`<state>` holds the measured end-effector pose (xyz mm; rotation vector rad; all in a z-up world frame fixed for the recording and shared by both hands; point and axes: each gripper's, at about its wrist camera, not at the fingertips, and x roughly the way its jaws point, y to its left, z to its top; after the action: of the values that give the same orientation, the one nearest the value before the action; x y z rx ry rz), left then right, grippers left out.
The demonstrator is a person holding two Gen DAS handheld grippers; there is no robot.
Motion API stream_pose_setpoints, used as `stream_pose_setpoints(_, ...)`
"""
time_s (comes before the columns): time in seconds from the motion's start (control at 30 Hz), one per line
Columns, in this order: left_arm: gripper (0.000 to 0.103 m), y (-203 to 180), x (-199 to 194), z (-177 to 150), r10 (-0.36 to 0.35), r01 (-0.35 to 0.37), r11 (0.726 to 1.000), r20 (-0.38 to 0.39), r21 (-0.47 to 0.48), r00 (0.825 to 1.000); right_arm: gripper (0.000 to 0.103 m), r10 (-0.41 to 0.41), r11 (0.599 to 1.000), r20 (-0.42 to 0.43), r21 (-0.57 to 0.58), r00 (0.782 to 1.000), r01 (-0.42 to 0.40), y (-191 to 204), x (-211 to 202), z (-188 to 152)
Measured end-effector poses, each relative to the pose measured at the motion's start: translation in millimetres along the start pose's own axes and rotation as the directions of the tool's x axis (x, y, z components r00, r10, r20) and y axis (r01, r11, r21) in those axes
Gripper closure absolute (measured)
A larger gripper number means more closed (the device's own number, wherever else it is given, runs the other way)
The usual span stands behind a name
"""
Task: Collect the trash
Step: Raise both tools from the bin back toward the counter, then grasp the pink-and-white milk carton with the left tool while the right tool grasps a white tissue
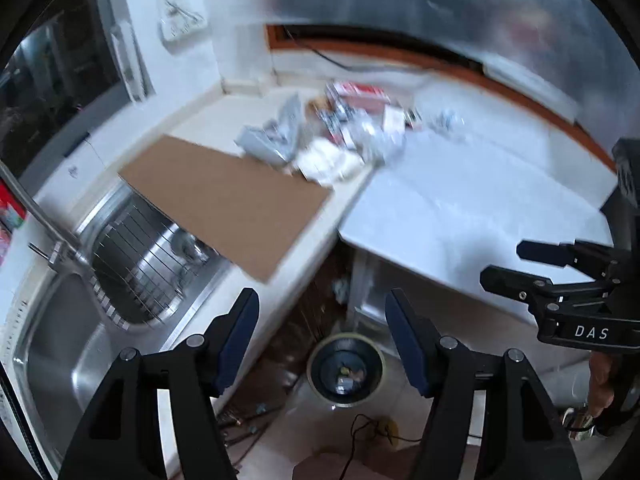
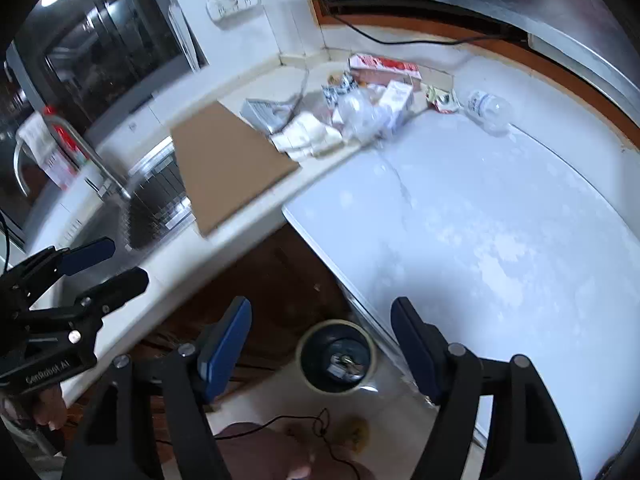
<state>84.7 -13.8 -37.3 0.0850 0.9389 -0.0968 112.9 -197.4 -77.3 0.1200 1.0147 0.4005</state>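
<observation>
Across the counter corner: the trash pile (image 2: 360, 100) lay against the wall, well apart from both grippers.
Bin: a round bin (image 2: 338, 356) stood on the floor below, between the counter and the white table (image 2: 500, 240), with some scraps already inside.
Left gripper (image 1: 322, 340): jaws apart, nothing between them.
Right gripper (image 2: 320, 344): jaws apart and empty too.
Handling: the pile looked light and crushable; the wrappers and tissue (image 2: 308, 136) probably soft, the clear plastic likely slippery.
Bottle (image 2: 490, 110): lying on its side, apart from the pile; it may roll, so taking it across the body seemed best.
Carton (image 2: 384, 66): stiffer; an edge would give a firm hold.
In the way: a cardboard sheet (image 2: 228, 164) jutted over the sink (image 1: 80, 340), just beside the pile; the faucet (image 2: 72, 148) stood further left.
</observation>
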Motion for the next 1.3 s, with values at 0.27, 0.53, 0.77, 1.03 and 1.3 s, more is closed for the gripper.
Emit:
stream_pose_setpoints(0.27,0.028,35,-13,42,0.042,-0.041,0.999,0.042,-0.020,0.998,0.030,0.075,0.995,0.000,0.061,0.997,-0.075,2,8,47)
stream_pose_setpoints(0.53,0.027,92,19,98,-0.016,0.017,0.999,0.019,-0.034,1.000,0.030,0.091,0.987,-0.037,0.134,0.995,-0.085,6,48,92)
stream_pose_setpoints(0.77,0.027,135,104,156,-0.130,0.127,0.991,-0.065,-0.042,0.989,0.030,0.087,0.972,-0.055,0.223,0.995,-0.073,7,104,130)
stream_pose_setpoints(1.03,0.027,167,208,202,-0.271,0.256,0.960,-0.145,-0.111,0.952,0.030,0.050,0.945,-0.095,0.328,0.994,-0.016,-4,185,163)
stream_pose_setpoints(1.3,0.027,169,278,225,-0.347,0.322,0.936,-0.213,-0.141,0.913,0.030,0.015,0.920,-0.094,0.391,0.996,0.023,-13,222,175)
